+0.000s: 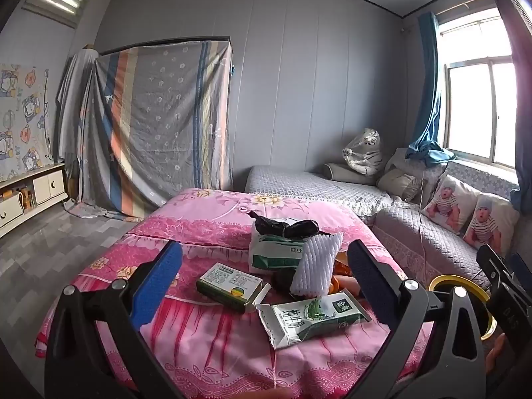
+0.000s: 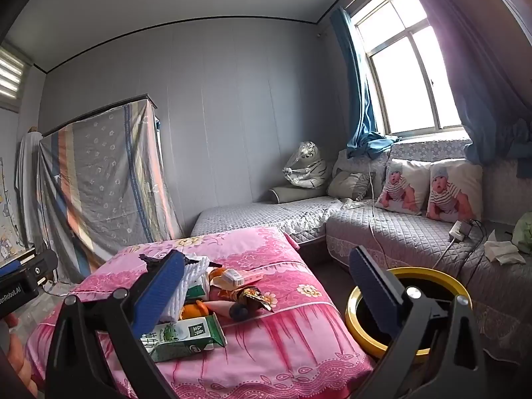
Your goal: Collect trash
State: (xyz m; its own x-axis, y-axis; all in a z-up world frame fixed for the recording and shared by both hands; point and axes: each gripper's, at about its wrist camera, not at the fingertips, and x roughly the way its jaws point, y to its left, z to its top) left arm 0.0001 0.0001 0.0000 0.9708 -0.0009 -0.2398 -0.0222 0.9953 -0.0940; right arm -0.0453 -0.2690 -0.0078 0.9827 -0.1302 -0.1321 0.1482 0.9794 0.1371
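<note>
A heap of trash lies on a table under a pink floral cloth (image 1: 199, 232). Nearest is a flattened green-and-white milk carton (image 1: 309, 316) (image 2: 186, 332). Left of it lies a green-and-yellow medicine box (image 1: 229, 286). Behind them are a white foam net sleeve (image 1: 316, 262) (image 2: 186, 286), a green-and-white packet (image 1: 272, 252), a black plastic bag (image 1: 286, 226), a crumpled snack wrapper (image 2: 252, 299) and orange scraps (image 2: 193, 311). My left gripper (image 1: 264, 247) hovers open in front of the heap, holding nothing. My right gripper (image 2: 267, 254) is open too, between the heap and a black bin with a yellow rim (image 2: 352, 312) (image 1: 465, 286).
The bin stands on the floor right of the table, in front of a grey quilted sofa (image 2: 399, 232) with cushions. A white tissue (image 2: 502, 249), a green bag (image 2: 523, 229) and a charger with cables (image 2: 460, 229) lie on the sofa. A sheet-covered wardrobe (image 1: 156, 126) stands behind the table.
</note>
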